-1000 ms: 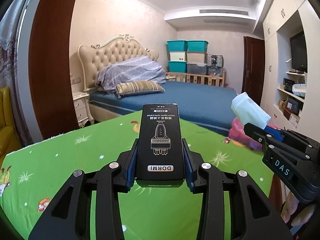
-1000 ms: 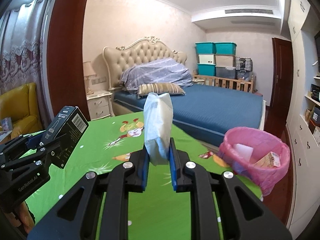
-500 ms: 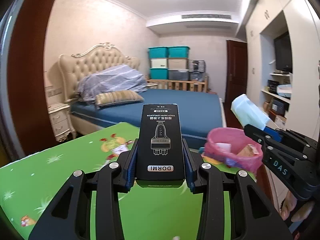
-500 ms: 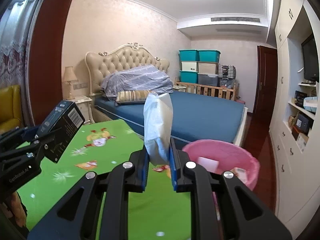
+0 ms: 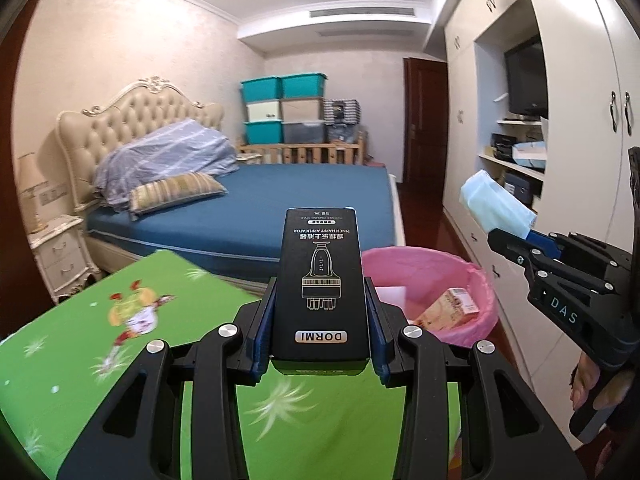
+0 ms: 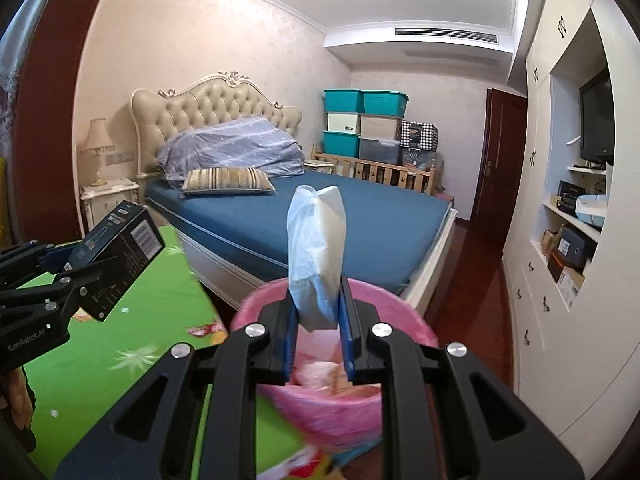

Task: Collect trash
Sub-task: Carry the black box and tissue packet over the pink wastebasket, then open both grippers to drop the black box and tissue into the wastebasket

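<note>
A: What's in the pink bin (image 5: pixel 476 280)?
B: A small carton (image 5: pixel 448 310) and white paper.
A: And the grippers?
B: Left hand-held gripper (image 5: pixel 320 322) pinches the black box (image 5: pixel 320 280); right hand-held gripper (image 6: pixel 318 334) clamps the tissue pack (image 6: pixel 316 256) above the bin.

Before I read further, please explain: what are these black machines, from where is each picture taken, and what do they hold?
They are hand-held tools, not robot arms: a person grips one two-finger gripper in each hand, and a camera on each looks forward along its fingers. In the left view, the left gripper clamps a black box marked DORMI. In the right view, the right gripper pinches a pale blue tissue pack. Below lies a green mat. Beyond its edge stands a pink-lined trash bin with some trash inside.
</note>
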### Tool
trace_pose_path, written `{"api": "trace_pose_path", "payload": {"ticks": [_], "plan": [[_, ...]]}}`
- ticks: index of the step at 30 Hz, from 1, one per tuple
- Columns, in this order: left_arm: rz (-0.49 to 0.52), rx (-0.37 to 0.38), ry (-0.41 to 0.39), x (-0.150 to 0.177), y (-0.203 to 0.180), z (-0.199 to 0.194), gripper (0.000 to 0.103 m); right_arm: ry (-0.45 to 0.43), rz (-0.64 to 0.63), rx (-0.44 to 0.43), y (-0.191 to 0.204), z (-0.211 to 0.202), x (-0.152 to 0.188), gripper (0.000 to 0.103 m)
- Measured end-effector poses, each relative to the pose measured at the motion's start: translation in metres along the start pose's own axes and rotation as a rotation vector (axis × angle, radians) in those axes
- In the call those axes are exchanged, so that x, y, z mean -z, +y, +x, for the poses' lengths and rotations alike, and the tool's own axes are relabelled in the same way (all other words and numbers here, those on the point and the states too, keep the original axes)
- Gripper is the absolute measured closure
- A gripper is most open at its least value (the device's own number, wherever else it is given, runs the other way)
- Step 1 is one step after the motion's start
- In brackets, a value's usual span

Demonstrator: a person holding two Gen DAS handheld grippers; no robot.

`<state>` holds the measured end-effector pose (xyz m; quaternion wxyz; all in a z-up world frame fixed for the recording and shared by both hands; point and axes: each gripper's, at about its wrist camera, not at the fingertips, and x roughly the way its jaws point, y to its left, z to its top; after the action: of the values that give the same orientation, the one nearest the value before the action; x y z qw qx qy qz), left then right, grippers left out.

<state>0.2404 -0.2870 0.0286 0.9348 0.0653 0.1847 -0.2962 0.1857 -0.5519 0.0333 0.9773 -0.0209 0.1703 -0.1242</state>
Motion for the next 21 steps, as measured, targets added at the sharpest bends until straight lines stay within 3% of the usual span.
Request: {"api": "trace_pose_path", "payload": {"ticks": [9,21], "plan": [[-0.044,0.089,0.063,-0.018,-0.035,0.071,0.066,0.026,-0.024,0.009,-0.028,0.029,0.003,0.085],[-0.034,0.093,0.114,-0.017,-0.058,0.132,0.066,0.064,0.023,-0.049,-0.055,0.079,0.009,0.084]]}}
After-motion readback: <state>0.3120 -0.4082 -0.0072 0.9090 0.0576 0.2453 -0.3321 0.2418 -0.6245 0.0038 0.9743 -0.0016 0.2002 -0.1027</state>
